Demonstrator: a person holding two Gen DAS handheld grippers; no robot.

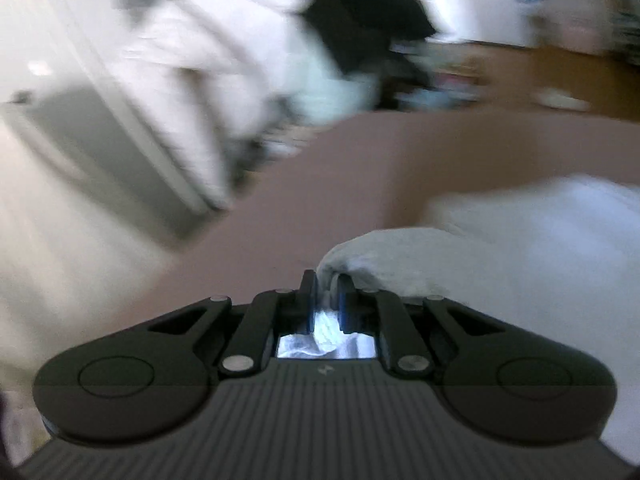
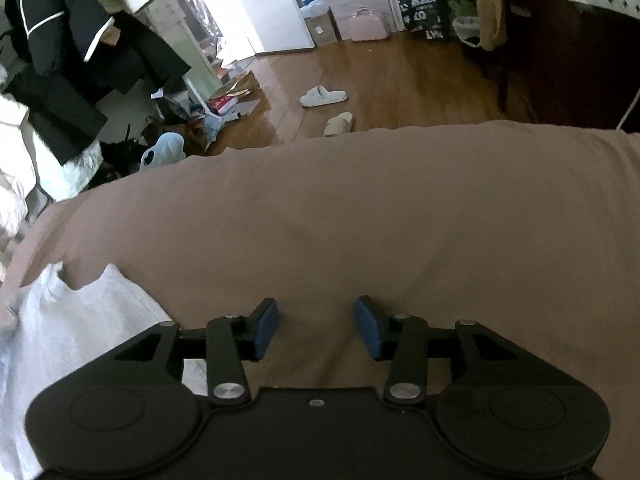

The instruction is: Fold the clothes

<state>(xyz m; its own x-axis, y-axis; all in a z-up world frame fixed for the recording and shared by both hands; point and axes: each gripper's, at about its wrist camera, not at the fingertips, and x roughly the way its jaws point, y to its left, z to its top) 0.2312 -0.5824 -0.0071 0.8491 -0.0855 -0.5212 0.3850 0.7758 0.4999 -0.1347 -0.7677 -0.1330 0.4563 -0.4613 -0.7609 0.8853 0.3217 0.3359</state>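
A: Where does the white garment lie?

B: It lies on the bed, which is covered with a plain brownish sheet. In the left wrist view it spreads along the right side; in the right wrist view the same white cloth shows at the lower left corner.

A: And the left hand-held gripper?

B: Its jaws are drawn nearly together on a bunched edge of the white garment. The cloth rises in a fold just above the blue pads and shows again in the gap behind them. That view is blurred, so finer detail cannot be told.

A: The right hand-held gripper?

B: Its jaws stand apart with nothing between them, only bare sheet beneath. It points downward at the bed, just beside the white garment's edge, not touching it.

A: What lies beyond the bed?

B: A wooden floor with two pale slippers lying apart from each other, scattered papers, and dark clothes hanging at the left. A pink case stands near a white door at the far end.
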